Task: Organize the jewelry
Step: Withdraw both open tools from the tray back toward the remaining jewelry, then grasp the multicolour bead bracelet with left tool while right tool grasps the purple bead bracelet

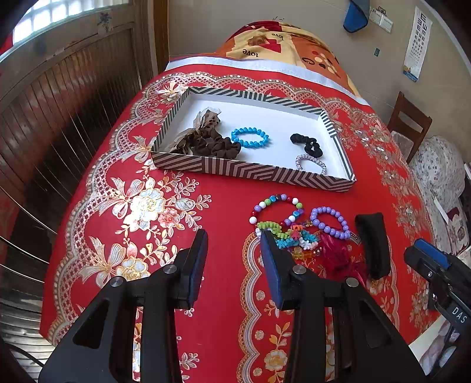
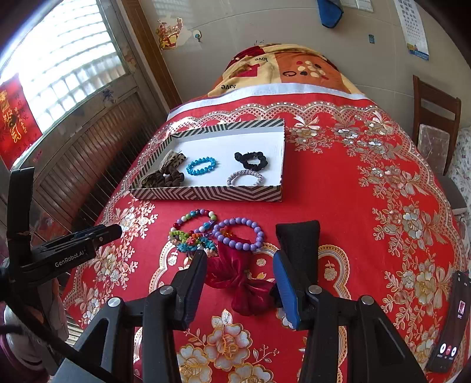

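Round glossy beaded bracelets (image 2: 240, 234) beside velvety scrunchie (image 2: 241, 282).

You've got daylight pouring through the barred window (image 2: 63, 73) at ten o'clock, wooden slat panelling (image 2: 97, 165) beneath it. Beige wall (image 2: 265, 26) at twelve, an eye chart (image 1: 418, 38) at one, a wooden chair (image 2: 435, 123) at two o'clock.

We list: tablecloth (image 2: 323, 206), red with gold and white flowers; box (image 2: 206, 194), black-and-white chevron stripes outside, white inside; in it, bracelet (image 2: 201, 166) turquoise, scrunchie (image 2: 251, 160) black; lower centre, beaded bracelet (image 2: 240, 234) lilac, velvet scrunchie (image 2: 238, 280) dark red.
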Demonstrator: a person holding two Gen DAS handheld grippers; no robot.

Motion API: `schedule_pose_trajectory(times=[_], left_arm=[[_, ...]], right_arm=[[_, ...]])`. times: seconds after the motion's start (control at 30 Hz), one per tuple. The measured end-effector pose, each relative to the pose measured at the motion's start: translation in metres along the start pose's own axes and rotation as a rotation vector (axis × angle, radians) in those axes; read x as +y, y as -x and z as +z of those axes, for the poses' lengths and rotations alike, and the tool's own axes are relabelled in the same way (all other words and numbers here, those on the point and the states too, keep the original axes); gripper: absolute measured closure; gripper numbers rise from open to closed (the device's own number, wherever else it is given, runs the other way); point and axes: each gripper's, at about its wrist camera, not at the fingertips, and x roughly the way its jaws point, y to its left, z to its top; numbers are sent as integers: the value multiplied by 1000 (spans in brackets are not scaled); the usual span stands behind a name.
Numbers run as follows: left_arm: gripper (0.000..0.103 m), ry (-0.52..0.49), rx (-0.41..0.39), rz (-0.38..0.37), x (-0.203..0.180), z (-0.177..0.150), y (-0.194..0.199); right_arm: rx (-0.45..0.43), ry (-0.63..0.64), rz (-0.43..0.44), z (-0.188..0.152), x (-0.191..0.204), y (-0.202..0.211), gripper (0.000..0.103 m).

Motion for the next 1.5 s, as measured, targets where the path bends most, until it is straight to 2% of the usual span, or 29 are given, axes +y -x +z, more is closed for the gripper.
schedule_pose_trajectory(times=[1.17,1.3,1.5], left_arm=[[67,16,55,-7,-1,1,-23],[67,27,74,-27,2,3,-30],[65,56,139,-102,3,20,-50]], right_arm=[[52,-8,12,4,-5,-22,58],[62,-8,11,4,-8,-29,58],[87,14,17,13,-14,-53,58]])
